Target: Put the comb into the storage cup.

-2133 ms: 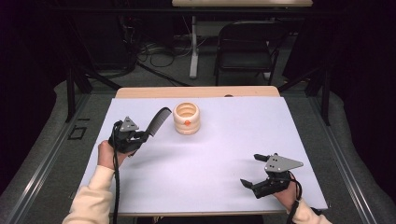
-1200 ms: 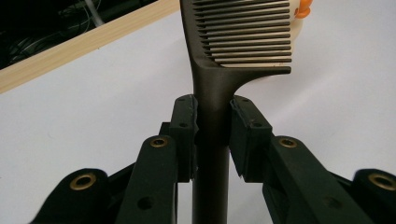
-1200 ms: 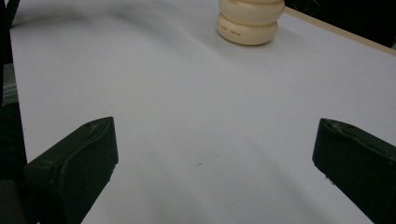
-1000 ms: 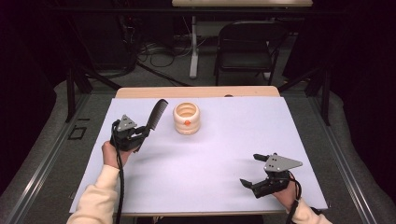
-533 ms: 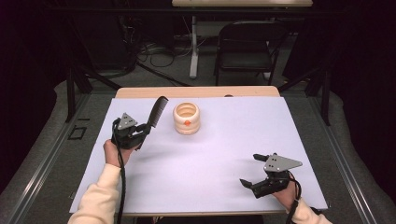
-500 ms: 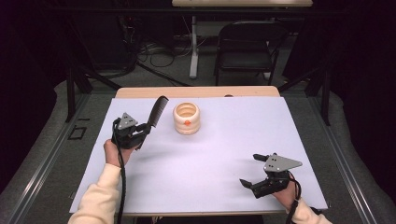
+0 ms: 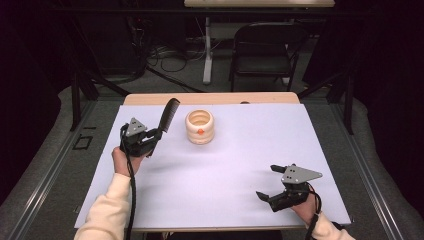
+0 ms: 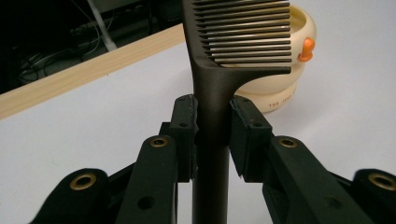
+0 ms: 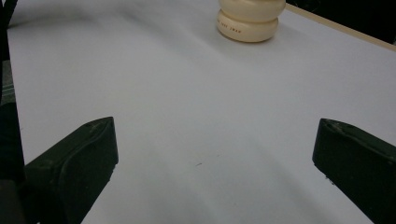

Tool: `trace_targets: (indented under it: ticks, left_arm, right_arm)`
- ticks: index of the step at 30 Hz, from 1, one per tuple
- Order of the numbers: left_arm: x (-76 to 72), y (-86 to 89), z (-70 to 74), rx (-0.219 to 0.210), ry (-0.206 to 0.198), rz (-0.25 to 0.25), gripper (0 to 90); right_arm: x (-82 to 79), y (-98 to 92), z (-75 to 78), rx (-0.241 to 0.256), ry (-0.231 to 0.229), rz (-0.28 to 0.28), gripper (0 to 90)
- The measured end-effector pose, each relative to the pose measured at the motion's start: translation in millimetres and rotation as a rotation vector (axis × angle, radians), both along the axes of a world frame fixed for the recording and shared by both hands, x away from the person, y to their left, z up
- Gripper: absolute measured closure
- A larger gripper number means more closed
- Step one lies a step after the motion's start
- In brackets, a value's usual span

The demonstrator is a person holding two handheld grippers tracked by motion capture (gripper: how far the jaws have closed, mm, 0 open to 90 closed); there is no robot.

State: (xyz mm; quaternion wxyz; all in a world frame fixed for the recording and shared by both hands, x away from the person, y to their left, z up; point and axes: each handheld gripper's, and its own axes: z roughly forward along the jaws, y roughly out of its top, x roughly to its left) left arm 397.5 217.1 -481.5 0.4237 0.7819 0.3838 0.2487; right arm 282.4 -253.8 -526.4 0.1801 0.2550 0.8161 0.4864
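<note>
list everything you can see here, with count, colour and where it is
comb: 1, black, clamped by its handle in the left claw, teeth end raised toward the holder
ribbed holder: 1, cream with a small orange knob, standing at the far middle of the table
table: 1, white top with a wooden far edge
folding chair: 1, dark, on the floor beyond the table
left claw: 1, black, shut on the comb, far left of the table
right claw: 1, black, open, holding nothing, near right of the table
</note>
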Motion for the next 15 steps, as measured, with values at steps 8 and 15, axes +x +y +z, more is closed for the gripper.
trace_targets:
  ticks: [8, 15]
  left_arm:
    - [5.4, -6.1, 2.0, -0.010, -0.015, -0.003, 72.3]
    - [9.9, -9.8, 5.0, -0.020, -0.025, 0.000, 72.4]
  right_arm:
    - [0.2, -0.5, -0.2, -0.001, 0.001, 0.000, 0.0]
    - [0.4, 0.0, -0.8, 0.000, 0.004, 0.000, 0.0]
